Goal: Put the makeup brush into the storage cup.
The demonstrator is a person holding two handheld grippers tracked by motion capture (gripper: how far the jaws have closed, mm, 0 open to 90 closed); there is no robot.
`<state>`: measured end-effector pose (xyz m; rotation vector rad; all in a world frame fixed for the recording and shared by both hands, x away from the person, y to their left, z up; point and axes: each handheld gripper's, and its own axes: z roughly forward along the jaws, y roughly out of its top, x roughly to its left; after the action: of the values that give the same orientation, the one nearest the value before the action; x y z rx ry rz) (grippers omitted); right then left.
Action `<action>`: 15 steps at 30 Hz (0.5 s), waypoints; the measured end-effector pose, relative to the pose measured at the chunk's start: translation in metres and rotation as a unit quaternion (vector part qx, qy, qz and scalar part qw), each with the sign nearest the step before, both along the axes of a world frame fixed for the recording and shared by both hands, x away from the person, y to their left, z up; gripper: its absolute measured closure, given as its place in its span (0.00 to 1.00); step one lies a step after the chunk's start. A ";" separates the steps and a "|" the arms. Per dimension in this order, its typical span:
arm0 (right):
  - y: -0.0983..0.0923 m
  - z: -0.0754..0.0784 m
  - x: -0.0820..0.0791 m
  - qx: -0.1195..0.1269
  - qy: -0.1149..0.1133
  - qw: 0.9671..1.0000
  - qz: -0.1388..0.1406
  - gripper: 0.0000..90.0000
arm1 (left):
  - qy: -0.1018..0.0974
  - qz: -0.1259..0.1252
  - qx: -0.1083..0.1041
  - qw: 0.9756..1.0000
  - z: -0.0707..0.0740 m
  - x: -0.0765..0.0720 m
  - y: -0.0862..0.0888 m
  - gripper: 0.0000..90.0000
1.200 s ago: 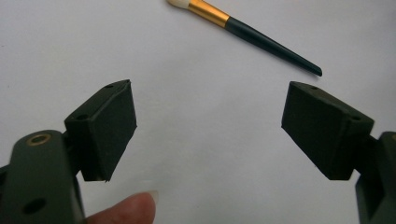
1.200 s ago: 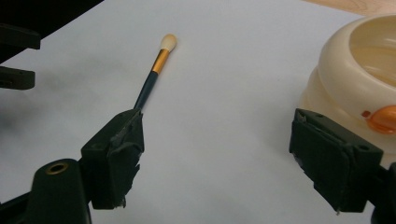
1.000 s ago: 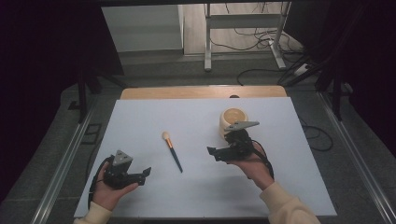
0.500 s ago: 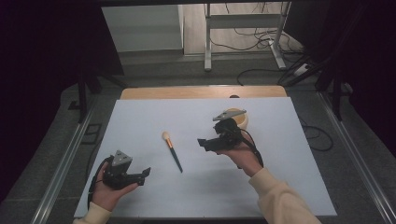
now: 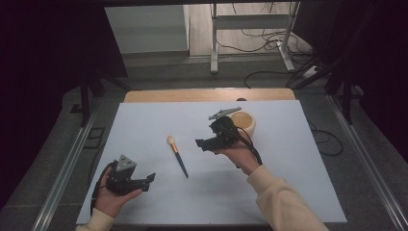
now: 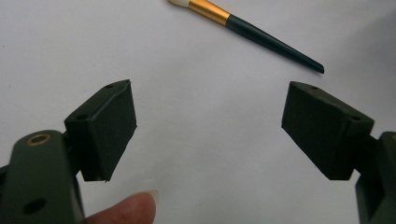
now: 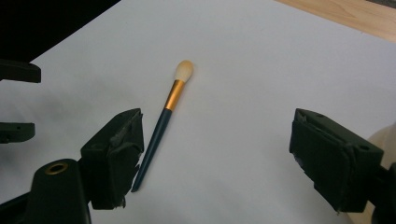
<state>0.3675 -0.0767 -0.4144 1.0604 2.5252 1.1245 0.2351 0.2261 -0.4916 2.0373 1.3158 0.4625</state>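
A makeup brush with a dark handle, gold ferrule and cream bristles lies flat on the white table, left of centre. My right gripper hovers open just right of it; in the right gripper view the brush lies beside the left jaw, nothing between the jaws. My left gripper rests open near the front left corner. In its view the brush lies well ahead of the jaws, which are wide apart with nothing in them.
A cream cup stands behind the right hand, and its edge shows at the right of the right gripper view. A strip of wooden tabletop runs along the far edge. Metal rails flank the table.
My right gripper has moved left and away from the cup, toward the brush. The left gripper and the brush have stayed put.
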 end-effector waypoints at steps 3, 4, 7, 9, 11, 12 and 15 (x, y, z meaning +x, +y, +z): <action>0.004 -0.001 0.001 0.000 0.004 1.000 0.001 0.20 | 0.000 0.000 0.001 1.000 0.000 0.000 0.001 0.21; 0.008 -0.002 0.002 -0.002 0.008 1.000 0.002 0.20 | 0.000 0.000 0.001 1.000 0.000 0.000 0.001 0.21; 0.013 -0.002 0.004 -0.002 0.011 1.000 0.004 0.20 | -0.001 0.000 0.001 1.000 0.000 0.000 0.000 0.21; 0.014 -0.002 0.005 -0.003 0.011 1.000 0.004 0.20 | -0.001 0.000 0.001 1.000 0.000 0.000 0.000 0.21; 0.018 -0.002 0.006 -0.004 0.011 1.000 0.006 0.20 | -0.001 0.000 0.001 1.000 0.000 0.000 0.000 0.21; 0.019 -0.002 0.006 -0.006 0.012 1.000 0.007 0.20 | -0.001 0.000 0.001 1.000 0.000 0.000 0.000 0.21; 0.026 -0.003 0.008 -0.009 0.015 1.000 0.007 0.20 | -0.001 -0.001 0.002 1.000 0.001 0.000 0.001 0.21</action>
<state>0.3758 -0.0502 -0.4171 1.0636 2.5657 1.0944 0.2349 0.2268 -0.4910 2.0409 1.3122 0.4669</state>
